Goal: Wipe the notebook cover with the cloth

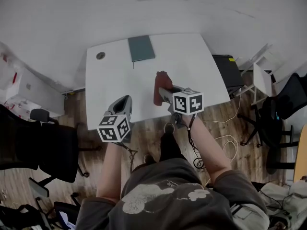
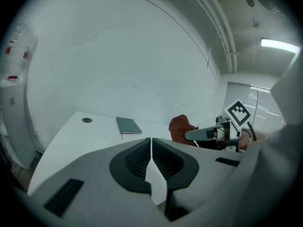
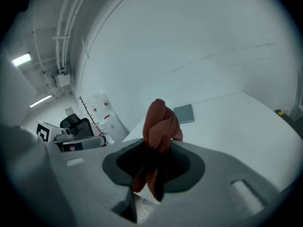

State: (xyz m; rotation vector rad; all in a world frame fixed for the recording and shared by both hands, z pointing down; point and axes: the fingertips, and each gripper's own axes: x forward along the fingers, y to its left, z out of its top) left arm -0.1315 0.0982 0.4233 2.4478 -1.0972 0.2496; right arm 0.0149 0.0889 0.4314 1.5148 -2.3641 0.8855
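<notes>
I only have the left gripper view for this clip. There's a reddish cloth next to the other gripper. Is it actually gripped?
Observer: Yes. In the right gripper view the right gripper is shut on the cloth, which bunches up out of its jaws.
Reviewer: Is the cloth on the notebook yet?
Observer: No. The head view shows the cloth apart from the notebook, which lies closed at the far edge of the table.
Reviewer: Where is my gripper?
Observer: In the head view the left gripper hovers by the table's near edge, to the left of the right gripper.
</notes>
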